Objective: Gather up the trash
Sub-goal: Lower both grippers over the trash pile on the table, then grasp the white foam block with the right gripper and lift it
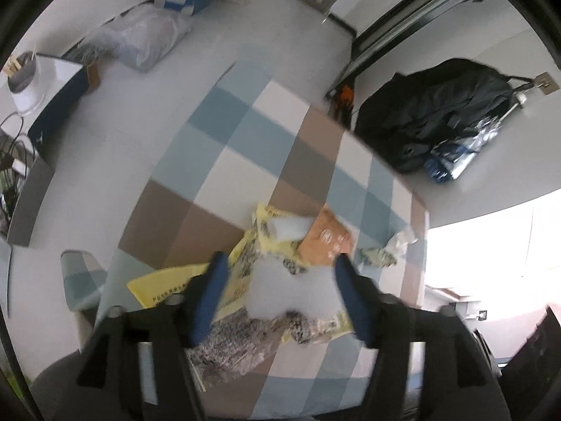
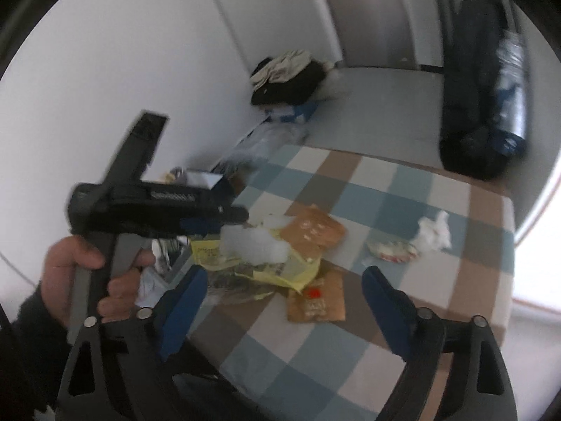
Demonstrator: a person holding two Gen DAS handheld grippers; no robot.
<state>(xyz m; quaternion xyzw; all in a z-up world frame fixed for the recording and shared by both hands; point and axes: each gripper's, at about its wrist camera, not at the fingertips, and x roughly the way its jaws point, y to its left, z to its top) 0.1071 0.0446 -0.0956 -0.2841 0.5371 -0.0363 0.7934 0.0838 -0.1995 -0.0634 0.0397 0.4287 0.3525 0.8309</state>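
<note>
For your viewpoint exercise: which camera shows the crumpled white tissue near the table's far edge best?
The right wrist view: the white tissue lies unobstructed on the checked tablecloth, beside a small wrapper. The left wrist view shows it smaller, blurred and washed out by window glare.

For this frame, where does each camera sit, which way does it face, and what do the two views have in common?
Left wrist: sits on the left gripper, looking steeply down at the checked table; only its own blue fingers show, open around the white wad.
Right wrist: sits on the right gripper, looking down across the table toward a door; its open fingers, the left gripper and the hand holding it show.
Shared: the white wad, yellow wrapper, orange packet, crumpled tissue.
</note>
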